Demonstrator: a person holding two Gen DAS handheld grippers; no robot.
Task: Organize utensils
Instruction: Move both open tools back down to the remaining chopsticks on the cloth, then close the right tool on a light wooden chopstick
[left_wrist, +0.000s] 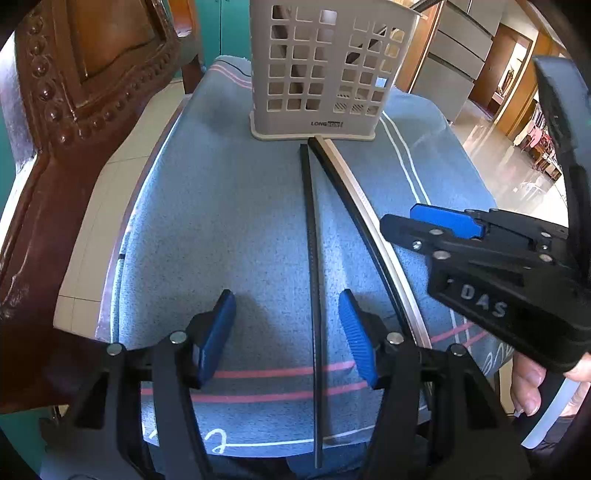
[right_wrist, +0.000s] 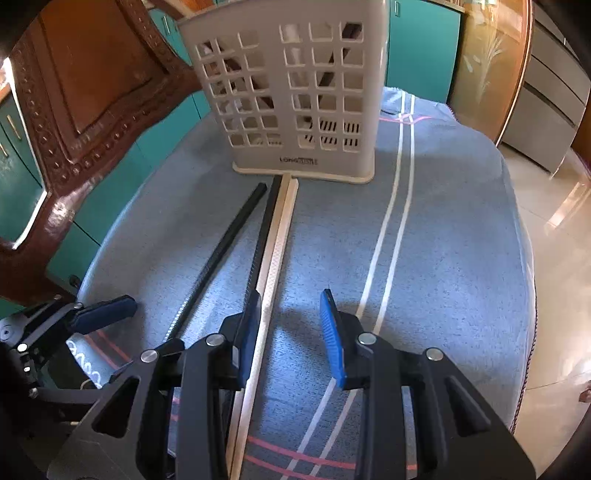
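Observation:
A beige perforated utensil holder (left_wrist: 317, 74) stands upright at the far end of a blue-grey cloth; it also shows in the right wrist view (right_wrist: 295, 96). Long chopsticks lie on the cloth, their far ends near its base: a black one (left_wrist: 314, 258) (right_wrist: 221, 258) and a black and cream-coloured pair (left_wrist: 369, 218) (right_wrist: 277, 240). My left gripper (left_wrist: 288, 332) is open and low, with the black chopstick between its fingers, untouched. My right gripper (right_wrist: 291, 332) is open and empty, just right of the cream chopstick. It shows at the right in the left wrist view (left_wrist: 443, 221).
A carved brown wooden chair back (left_wrist: 74, 110) (right_wrist: 92, 92) stands close on the left. The cloth (left_wrist: 221, 221) covers a rounded table, with tiled floor (left_wrist: 517, 166) past its right edge. Teal cabinets (right_wrist: 424, 48) stand behind.

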